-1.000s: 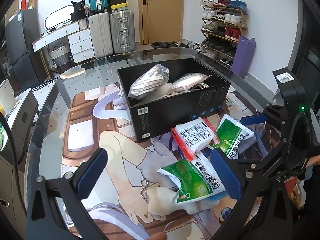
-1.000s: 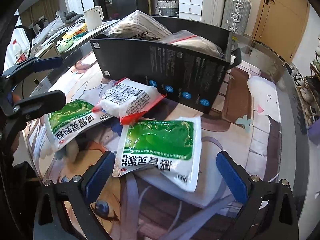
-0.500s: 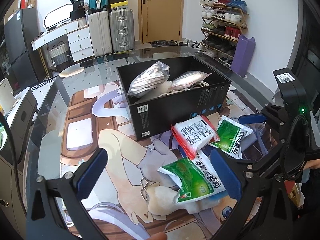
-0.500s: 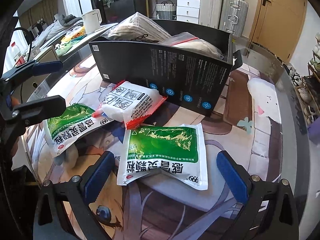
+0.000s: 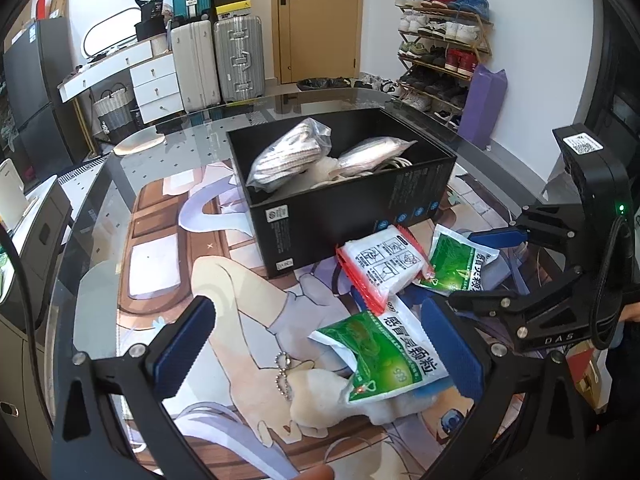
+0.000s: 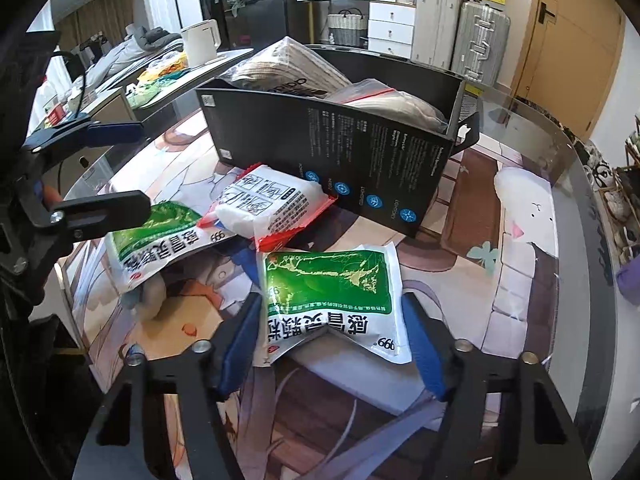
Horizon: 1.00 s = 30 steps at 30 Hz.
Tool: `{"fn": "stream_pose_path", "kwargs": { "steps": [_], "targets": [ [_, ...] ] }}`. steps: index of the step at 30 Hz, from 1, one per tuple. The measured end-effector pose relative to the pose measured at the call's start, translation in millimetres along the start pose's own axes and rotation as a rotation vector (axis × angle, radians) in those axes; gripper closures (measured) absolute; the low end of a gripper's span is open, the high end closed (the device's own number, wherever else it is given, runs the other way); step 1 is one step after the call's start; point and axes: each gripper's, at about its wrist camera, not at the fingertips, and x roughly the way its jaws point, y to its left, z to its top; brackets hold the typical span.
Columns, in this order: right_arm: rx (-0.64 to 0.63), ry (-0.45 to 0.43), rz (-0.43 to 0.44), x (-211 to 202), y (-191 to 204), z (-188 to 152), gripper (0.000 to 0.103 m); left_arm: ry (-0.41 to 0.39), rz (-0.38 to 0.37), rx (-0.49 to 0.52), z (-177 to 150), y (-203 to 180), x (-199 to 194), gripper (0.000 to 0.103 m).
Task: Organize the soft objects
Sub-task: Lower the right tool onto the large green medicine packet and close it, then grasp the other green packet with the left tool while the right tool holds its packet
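Observation:
A green-and-white pouch [image 6: 332,280] lies on the printed mat in front of the black box [image 6: 332,148]. My right gripper [image 6: 330,320] is closing on it; both blue pads press its sides and its near edge buckles. From the left wrist view the same pouch [image 5: 460,264] sits between the right gripper's [image 5: 480,270] fingers. A white pouch with red edges [image 5: 384,264] leans by the box [image 5: 340,216]. My left gripper [image 5: 316,320] is open above a second green pouch [image 5: 384,356] and a beige plush toy [image 5: 320,396]. Two clear-bagged soft items [image 5: 292,152] fill the box.
The mat covers a round glass table [image 5: 100,208] whose rim curves past the box. Beyond it stand suitcases [image 5: 236,60], white drawers [image 5: 156,84] and a shoe rack [image 5: 440,40]. A white kettle [image 6: 200,38] sits on a side counter.
The right gripper's jaws came in from wide open onto the sides of the green pouch, which now crumples between them. The left gripper stayed in place.

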Motion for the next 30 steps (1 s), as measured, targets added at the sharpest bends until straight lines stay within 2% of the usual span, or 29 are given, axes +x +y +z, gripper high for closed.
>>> {"fn": "stream_pose_path", "kwargs": {
  "steps": [3, 13, 21, 24, 27, 30],
  "targets": [
    [-0.005, 0.004, 0.003, -3, -2, -2, 0.046, 0.010, -0.020, 0.010, 0, -4, -1, 0.000],
    [-0.011, -0.037, -0.004, -24, -7, -3, 0.047, 0.066, -0.045, 0.077, -7, -21, 7, 0.000],
    [-0.001, -0.064, -0.016, -36, -9, -3, 0.047, 0.121, -0.047, 0.051, -9, -26, 19, 0.000],
    [0.003, -0.068, -0.017, -36, -10, -3, 0.047, 0.119, -0.062, 0.049, -10, -28, 19, 0.000],
    [0.004, -0.070, -0.017, -37, -12, -3, 0.047, 0.121, -0.046, 0.040, -9, -28, 21, 0.000],
    [0.003, -0.073, -0.014, -37, -12, -2, 0.047, 0.138, -0.048, 0.020, -8, -27, 25, 0.005]
  ]
}}
